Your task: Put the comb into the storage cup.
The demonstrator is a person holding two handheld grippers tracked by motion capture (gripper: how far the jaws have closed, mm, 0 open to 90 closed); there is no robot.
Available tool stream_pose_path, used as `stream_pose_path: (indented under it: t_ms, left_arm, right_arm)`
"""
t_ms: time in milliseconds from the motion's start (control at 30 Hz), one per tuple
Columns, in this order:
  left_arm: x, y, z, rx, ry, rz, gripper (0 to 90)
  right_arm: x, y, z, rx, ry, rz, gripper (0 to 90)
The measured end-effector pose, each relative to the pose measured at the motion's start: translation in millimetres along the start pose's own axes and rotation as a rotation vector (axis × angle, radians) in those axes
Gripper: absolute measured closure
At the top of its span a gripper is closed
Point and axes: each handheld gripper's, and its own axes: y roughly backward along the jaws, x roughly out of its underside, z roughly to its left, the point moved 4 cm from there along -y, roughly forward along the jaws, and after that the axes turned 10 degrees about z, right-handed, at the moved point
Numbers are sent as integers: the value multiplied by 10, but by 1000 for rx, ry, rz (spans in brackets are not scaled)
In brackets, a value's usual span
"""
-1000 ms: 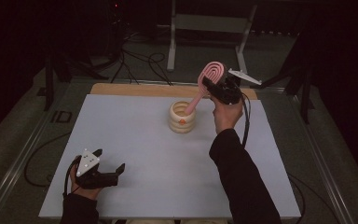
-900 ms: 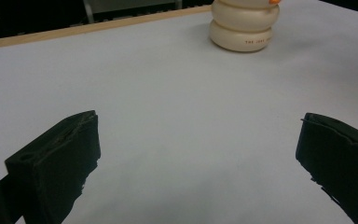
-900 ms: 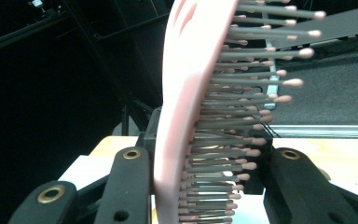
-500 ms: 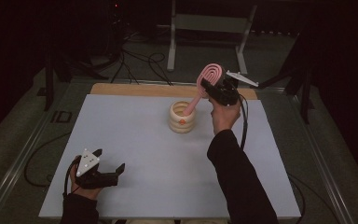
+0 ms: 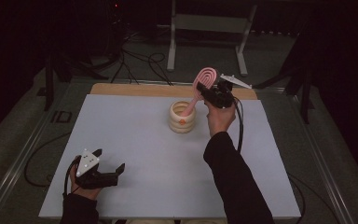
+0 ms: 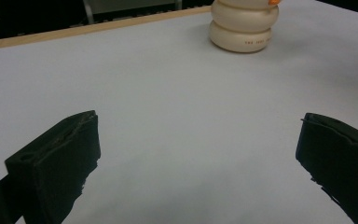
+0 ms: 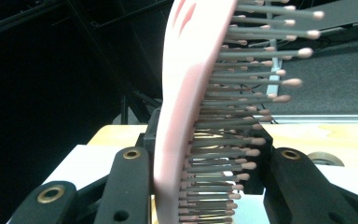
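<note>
- left gripper low at the near left of the worktop, held in the person's left hand; grey three-cornered plate on top, cable trailing off behind it.
- its jaws stand wide apart with nothing between them; in the left gripper view only bare white worktop shows in the gap, the two black pads well apart.
- ahead of that gripper and off to its right, well apart from it, stands the cream ribbed holder, a stack of rounded rings with a small orange mark on its front; in the left gripper view it sits at the top edge, beyond the jaws.
- a wooden strip runs along the far edge of the worktop, past the holder.
- pink hairbrush stands tilted, handle end down inside the holder's mouth, oval head up and leaning away toward the right gripper.
- right gripper just right of the holder and above its rim, in the person's right hand, dark sleeve running back to the near edge.
- its jaws are closed on the brush: in the right gripper view the pink back lies against one jaw and the bristles, with rounded tips, press toward the other.
- brush held edge-on to that camera, head rising above the jaws.
</note>
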Motion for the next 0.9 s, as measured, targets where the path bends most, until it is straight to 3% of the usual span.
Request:
stream_pose_path:
  t_ms: [900]
  left_arm:
    - [0, -4, -5, 1, 2, 0, 8]
  right_arm:
    - [184, -144, 29, 9, 14, 38, 634]
